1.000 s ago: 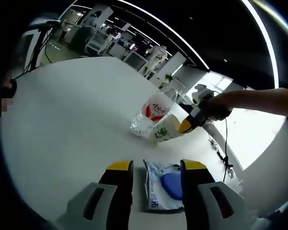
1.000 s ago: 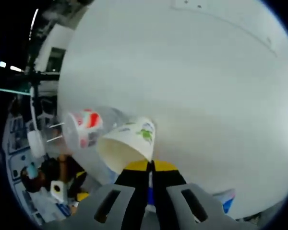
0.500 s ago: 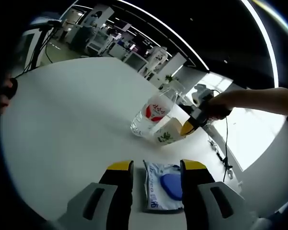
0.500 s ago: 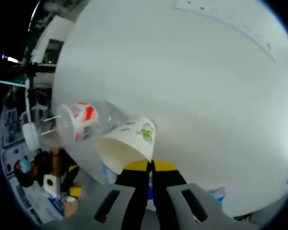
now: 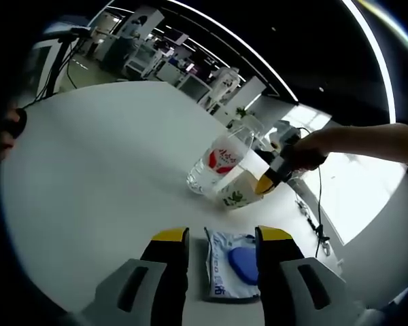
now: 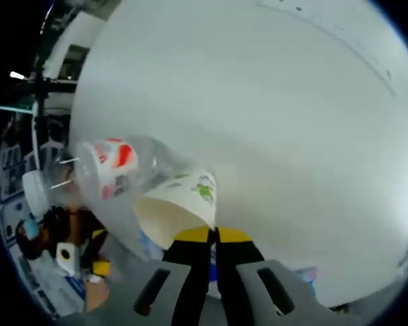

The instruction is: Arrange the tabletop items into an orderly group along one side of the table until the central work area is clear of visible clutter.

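A clear plastic bottle (image 5: 216,161) with a red and white label lies on its side on the white table (image 5: 102,156). A white paper cup (image 5: 234,193) with green print is tilted against it, and my right gripper (image 5: 266,179) is shut on its rim. In the right gripper view the cup (image 6: 182,202) sits just ahead of the right gripper (image 6: 213,236), its mouth facing the camera, with the bottle (image 6: 119,171) behind it. My left gripper (image 5: 222,236) stands open. A white and blue wipes packet (image 5: 230,263) lies flat between its jaws.
A person's arm (image 5: 367,142) reaches in from the right and holds the right gripper. Cables (image 5: 318,221) run along the table's far right edge. Broad bare tabletop (image 6: 272,122) spreads beyond the cup. Office desks and stands (image 5: 156,61) fill the background.
The right gripper has brought the cup slightly lower beside the bottle. The left gripper and the packet have stayed put.
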Demonstrator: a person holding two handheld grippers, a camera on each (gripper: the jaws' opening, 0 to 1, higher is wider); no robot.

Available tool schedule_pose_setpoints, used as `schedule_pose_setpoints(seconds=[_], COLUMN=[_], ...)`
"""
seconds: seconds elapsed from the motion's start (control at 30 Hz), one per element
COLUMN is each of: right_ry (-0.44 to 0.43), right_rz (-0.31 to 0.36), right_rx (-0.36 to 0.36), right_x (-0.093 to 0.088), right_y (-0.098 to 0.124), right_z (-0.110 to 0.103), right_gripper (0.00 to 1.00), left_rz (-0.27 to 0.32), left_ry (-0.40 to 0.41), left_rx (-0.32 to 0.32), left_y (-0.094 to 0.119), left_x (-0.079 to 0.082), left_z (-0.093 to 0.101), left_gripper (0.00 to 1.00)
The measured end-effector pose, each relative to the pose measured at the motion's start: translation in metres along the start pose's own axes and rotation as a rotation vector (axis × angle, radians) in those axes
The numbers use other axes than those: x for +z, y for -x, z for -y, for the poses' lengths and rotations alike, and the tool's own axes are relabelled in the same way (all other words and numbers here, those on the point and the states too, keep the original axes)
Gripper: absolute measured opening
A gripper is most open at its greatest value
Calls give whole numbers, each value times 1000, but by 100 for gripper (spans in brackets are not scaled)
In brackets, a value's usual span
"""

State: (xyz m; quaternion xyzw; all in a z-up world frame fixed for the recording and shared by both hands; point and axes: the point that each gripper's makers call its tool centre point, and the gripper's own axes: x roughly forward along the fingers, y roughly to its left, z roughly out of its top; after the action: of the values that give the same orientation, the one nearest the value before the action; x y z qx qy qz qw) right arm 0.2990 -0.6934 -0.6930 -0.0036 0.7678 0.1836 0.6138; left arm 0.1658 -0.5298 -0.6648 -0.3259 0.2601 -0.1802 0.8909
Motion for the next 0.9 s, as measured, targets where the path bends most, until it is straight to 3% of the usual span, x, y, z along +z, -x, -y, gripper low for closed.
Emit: schedule_pose_setpoints(seconds=[0.3,0.53,0.9], right_ry=[3,35,52], right_rz=[25,38,76], right_rx=[4,1,-1], right_x=[12,6,10], right_y=[-1,-2,3], right_z=[3,0,2], right_gripper=[3,2,8], left_rz=[10,12,18], left_ry=[10,17,57], left_rx=[-3,-5,-13], left_y=[1,1,1], left_x=[2,3,3], left_z=[3,3,3], left_gripper=[37,37,38])
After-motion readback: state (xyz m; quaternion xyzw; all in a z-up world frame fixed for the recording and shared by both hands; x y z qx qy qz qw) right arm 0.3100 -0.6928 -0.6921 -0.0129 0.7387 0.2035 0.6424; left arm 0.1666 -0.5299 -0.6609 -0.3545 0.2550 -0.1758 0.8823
